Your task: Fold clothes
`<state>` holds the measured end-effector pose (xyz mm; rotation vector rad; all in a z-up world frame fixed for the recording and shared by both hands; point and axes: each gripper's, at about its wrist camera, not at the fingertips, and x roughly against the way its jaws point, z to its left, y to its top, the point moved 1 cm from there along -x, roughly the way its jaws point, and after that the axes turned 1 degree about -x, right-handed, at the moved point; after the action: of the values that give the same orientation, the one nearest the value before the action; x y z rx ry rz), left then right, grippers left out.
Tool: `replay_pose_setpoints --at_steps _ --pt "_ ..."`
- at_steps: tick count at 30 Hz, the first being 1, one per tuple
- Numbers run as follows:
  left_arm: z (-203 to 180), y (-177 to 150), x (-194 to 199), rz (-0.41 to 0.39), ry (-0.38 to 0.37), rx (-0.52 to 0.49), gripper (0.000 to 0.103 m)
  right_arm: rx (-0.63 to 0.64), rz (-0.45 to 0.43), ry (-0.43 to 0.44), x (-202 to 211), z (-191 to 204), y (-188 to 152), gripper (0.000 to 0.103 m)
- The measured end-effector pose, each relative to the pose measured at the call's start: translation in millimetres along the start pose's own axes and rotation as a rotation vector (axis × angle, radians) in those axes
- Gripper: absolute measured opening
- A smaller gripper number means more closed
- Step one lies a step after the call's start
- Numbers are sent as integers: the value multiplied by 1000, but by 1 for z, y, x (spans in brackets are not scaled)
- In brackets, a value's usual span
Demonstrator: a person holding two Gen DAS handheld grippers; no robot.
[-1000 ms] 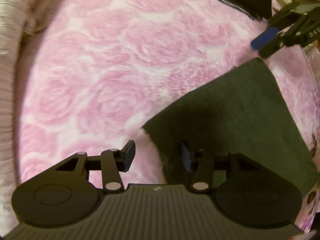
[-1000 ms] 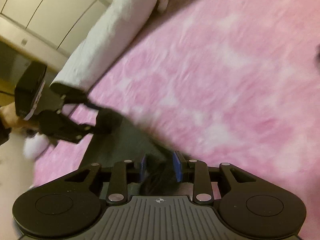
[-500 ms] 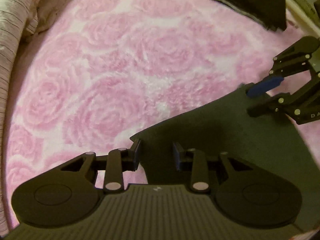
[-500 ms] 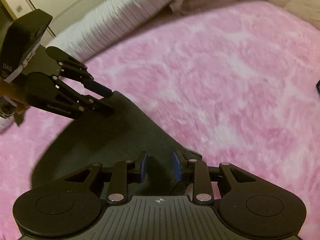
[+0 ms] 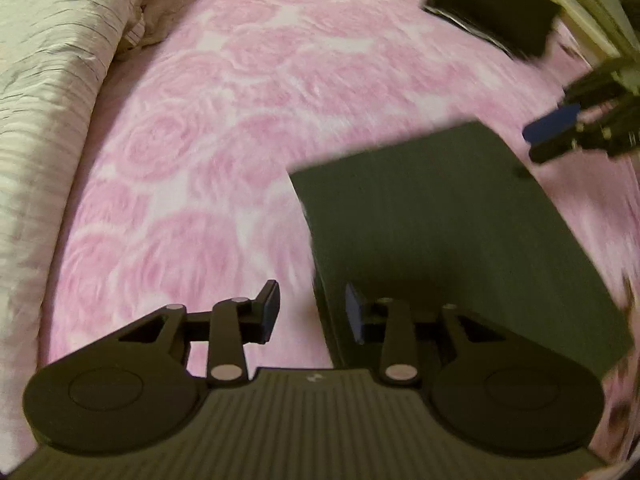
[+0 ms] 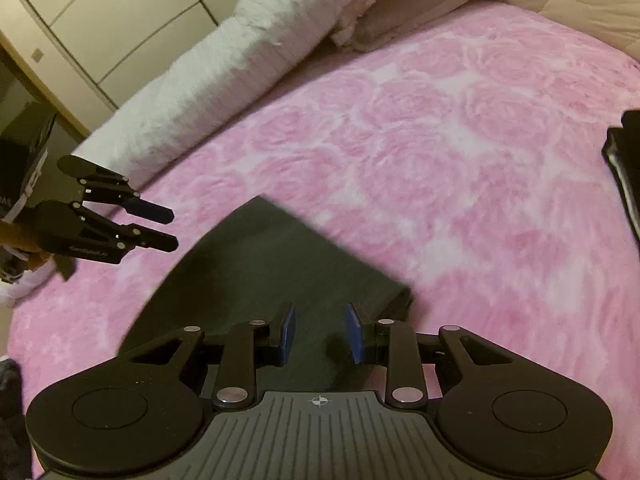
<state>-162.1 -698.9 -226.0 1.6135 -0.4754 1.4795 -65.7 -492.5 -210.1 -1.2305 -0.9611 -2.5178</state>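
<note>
A dark folded garment (image 5: 440, 224) lies flat on the pink rose-patterned blanket (image 5: 240, 120); it also shows in the right wrist view (image 6: 272, 272). My left gripper (image 5: 312, 312) is open and empty, its jaws astride the garment's near left edge. My right gripper (image 6: 320, 332) is open and empty, just above the garment's near right corner. Each gripper shows in the other's view: the right one (image 5: 560, 136) beyond the garment's far right corner, the left one (image 6: 160, 224) off its left side.
A second dark folded item (image 5: 492, 28) lies at the far right of the blanket, seen at the right edge in the right wrist view (image 6: 628, 172). A pale rolled quilt (image 6: 224, 84) and pillows (image 6: 400, 8) line the blanket's far side. Cupboard doors (image 6: 100, 12) stand behind.
Both grippers have let go of the garment and drawn back from it. The garment now lies flat and squared on the blanket.
</note>
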Motion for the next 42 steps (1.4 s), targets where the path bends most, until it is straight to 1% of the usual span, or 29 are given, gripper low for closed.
replay_pose_setpoints --at_steps 4,7,9,11,12,14,15,16,17,18,19,20,21,22,24,26,28,30,31,32,33,34,35,36,37,38,42 --pt "-38 -56 19 10 -33 -58 32 -17 47 66 13 37 -47 30" --pt "-57 -93 4 42 -38 -67 32 -8 97 86 9 61 -86 30" --pt "-64 -111 -12 47 -32 -60 32 7 126 49 -4 67 -111 30" --pt "-67 -123 -21 6 -27 -46 34 28 131 -7 -12 67 -128 29" --pt "-66 -127 -19 -12 -22 -30 36 28 118 -29 -11 67 -133 29" --pt "-64 -133 -10 -36 -2 -7 35 24 99 -99 0 75 -138 30" --pt "-67 -138 0 -45 20 -24 33 23 90 -137 6 81 -141 30" --pt "-70 -142 9 -56 38 -54 33 21 81 -175 13 87 -143 35" --pt "-75 -148 19 -70 54 -98 36 43 74 -204 19 96 -148 40" --pt "-82 -155 30 -87 77 -152 40 83 69 -227 23 109 -155 52" --pt "-91 -162 39 -108 104 -212 41 123 65 -249 28 122 -163 64" --pt "-100 -167 45 -128 125 -272 44 163 60 -271 33 135 -170 67" --pt "-109 -173 49 -145 143 -328 46 204 55 -293 38 148 -177 67" --pt "-118 -178 50 -159 162 -384 48 277 60 -317 37 161 -187 68" --pt "-139 -189 41 -185 194 -524 51 522 75 -373 23 185 -213 68" --pt "-160 -199 27 -201 221 -674 52 767 89 -418 0 199 -237 67" --pt "-176 -209 4 -194 254 -800 52 972 109 -472 -27 202 -256 67" --pt "-182 -216 -17 -183 289 -883 52 1118 118 -514 -50 197 -267 67" --pt "-182 -217 -25 -181 310 -906 52 1184 121 -532 -60 193 -272 67" --pt "-183 -218 -32 -180 330 -930 55 1211 116 -535 -66 190 -271 67" --pt "-182 -216 -35 -180 337 -929 55 1209 103 -527 -66 187 -267 57" --pt "-180 -215 -38 -181 344 -928 54 1203 94 -529 -65 183 -262 30" --pt "-181 -209 -37 -166 330 -907 50 1192 92 -515 -61 178 -255 29" --pt "-181 -201 -32 -161 308 -879 45 1185 92 -488 -53 173 -247 20" --pt "-182 -194 -27 -157 285 -851 44 1195 90 -472 -45 170 -241 16" --pt "-183 -187 -22 -152 262 -824 43 1214 92 -466 -34 167 -234 16" --pt "-209 -146 7 -188 120 -734 43 1282 129 -508 13 124 -202 16"
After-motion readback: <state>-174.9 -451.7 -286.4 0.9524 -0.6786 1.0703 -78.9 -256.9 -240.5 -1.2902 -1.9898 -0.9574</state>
